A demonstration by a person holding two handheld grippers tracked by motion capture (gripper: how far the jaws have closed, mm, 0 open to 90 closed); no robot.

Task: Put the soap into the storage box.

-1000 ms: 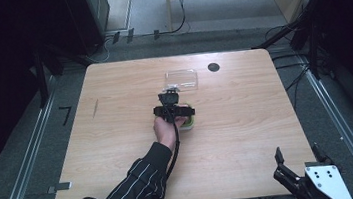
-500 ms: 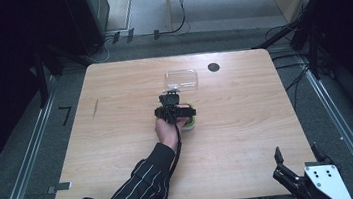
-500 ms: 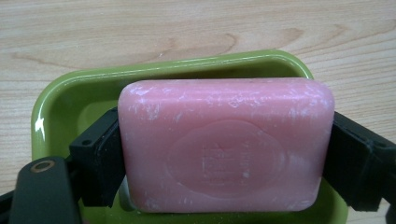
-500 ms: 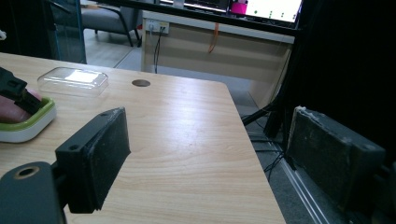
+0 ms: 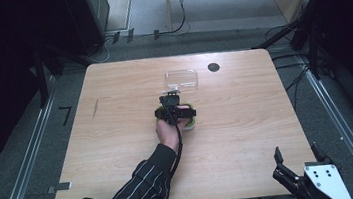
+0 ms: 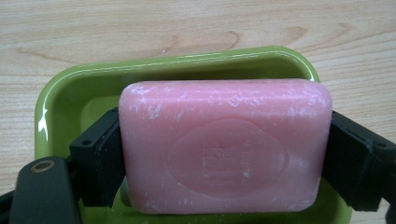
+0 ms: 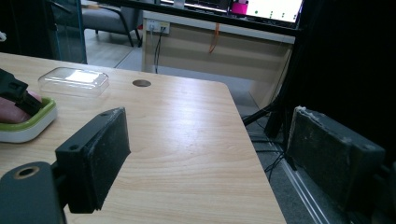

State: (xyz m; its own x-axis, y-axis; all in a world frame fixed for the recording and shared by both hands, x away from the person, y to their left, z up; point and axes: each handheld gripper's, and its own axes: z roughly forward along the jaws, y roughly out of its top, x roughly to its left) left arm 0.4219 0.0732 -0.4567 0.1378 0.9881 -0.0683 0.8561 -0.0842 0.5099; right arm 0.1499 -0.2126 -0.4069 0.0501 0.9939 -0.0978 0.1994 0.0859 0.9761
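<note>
A pink bar of soap (image 6: 224, 144) is clamped between the two black jaws of my left gripper (image 6: 219, 154), just over the green soap dish (image 6: 60, 102). In the high view that left gripper (image 5: 174, 111) sits at the table's middle, over the green dish (image 5: 192, 123). A clear plastic lid (image 5: 181, 78) lies just beyond it on the wood. My right gripper (image 5: 298, 158) hangs off the table's near right corner, open with nothing between its jaws. In the right gripper view the right gripper (image 7: 205, 154) looks across the table at the dish (image 7: 28, 122) and lid (image 7: 74, 80).
The wooden table (image 5: 118, 136) has a round black grommet hole (image 5: 213, 67) near its far edge. A striped sleeve (image 5: 140, 194) reaches in from the near edge. Metal floor rails (image 5: 25, 162) run along both sides of the table.
</note>
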